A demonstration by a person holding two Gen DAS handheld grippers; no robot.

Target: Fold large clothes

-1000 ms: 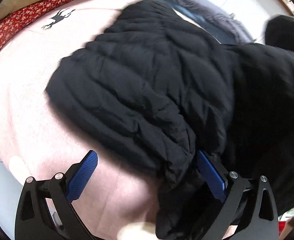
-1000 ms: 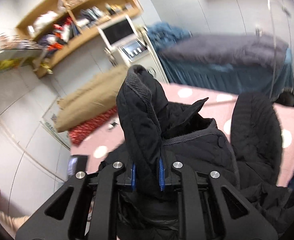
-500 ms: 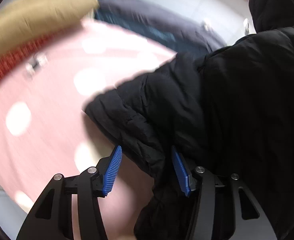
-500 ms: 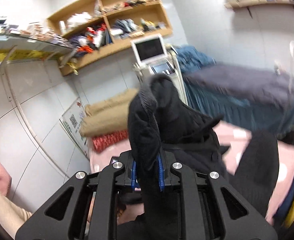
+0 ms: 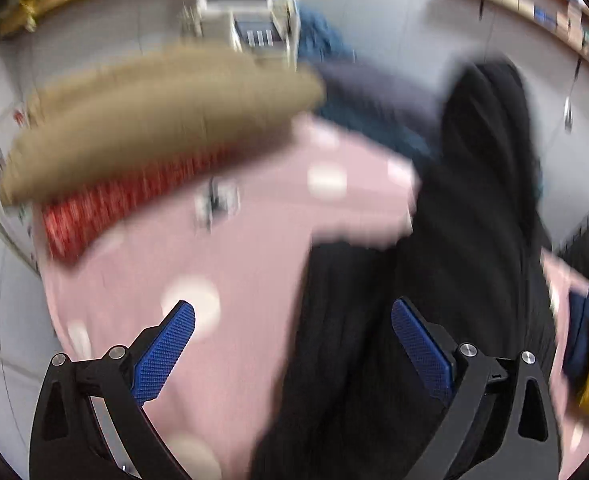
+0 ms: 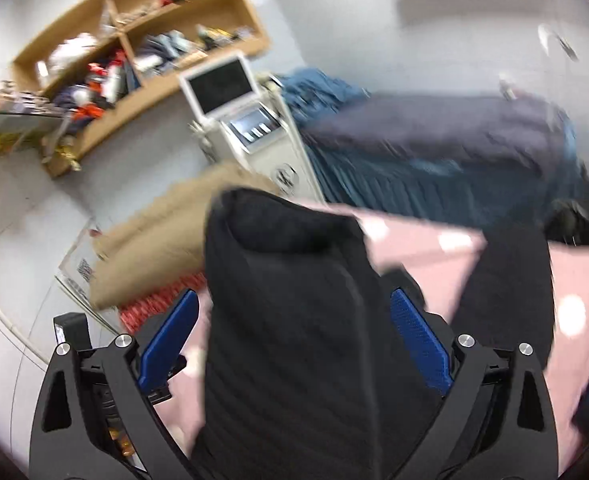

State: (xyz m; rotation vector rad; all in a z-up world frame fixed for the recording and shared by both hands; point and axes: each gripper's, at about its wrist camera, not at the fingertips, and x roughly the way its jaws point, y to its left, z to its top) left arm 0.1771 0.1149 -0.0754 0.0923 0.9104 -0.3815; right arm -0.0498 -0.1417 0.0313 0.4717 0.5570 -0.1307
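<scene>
The black quilted jacket lies bunched on the pink dotted bedspread, with 1 thick fold standing up between the blue pads of the right gripper and another dark mass running up the right side of the left wrist view. Both views are smeared by motion, so seams and edges cannot be told apart.

The right gripper's jaws are opening: the fold sits between them, but the pads stand clear of the cloth on both sides, so nothing is clamped. The left gripper is also opening, its jaws spread wide, with jacket cloth under and beside its right-hand pad and bare bedspread under the other. Neither claw grips anything.

The step in hand looks like letting go after a lift, then taking a fresh hold. To do it well, I would let the fold drop flat before reaching again, since puffy quilted cloth springs back and hides its own edge. Each claw should then take 1 layer at a clear landmark, such as a hem corner or shoulder, not a random bunch. The 2 holds should sit well apart, so the jacket can be spread taut and level before it is folded.

Beyond the bedspread lie a tan bolster and a red patterned cushion, near enough to snag a swung sleeve.
</scene>
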